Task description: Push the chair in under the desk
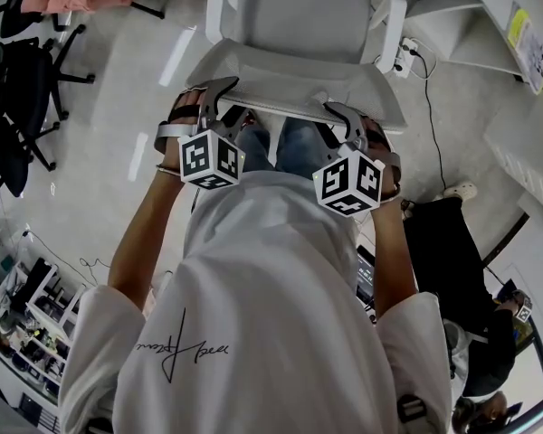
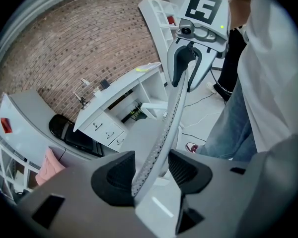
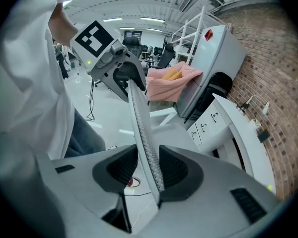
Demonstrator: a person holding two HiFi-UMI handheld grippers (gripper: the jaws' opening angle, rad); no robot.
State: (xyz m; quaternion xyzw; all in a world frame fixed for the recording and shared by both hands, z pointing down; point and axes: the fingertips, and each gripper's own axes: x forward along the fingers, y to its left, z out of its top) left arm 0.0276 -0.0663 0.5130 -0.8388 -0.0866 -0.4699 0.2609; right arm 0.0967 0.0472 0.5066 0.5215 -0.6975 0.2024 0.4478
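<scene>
The left gripper (image 1: 210,93) and right gripper (image 1: 346,116) each clamp the top edge of the office chair (image 1: 294,3) backrest (image 1: 294,72). It stands on open floor (image 1: 131,107), apparently short of the white desk (image 2: 120,89); the push looks largely undone.

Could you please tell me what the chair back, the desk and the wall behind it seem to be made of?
The chair back looks like pale grey woven mesh, its dotted weave showing along the edge. The desk seems smooth white matte board, probably laminate. The wall is reddish-brown brick with visible mortar lines.
</scene>
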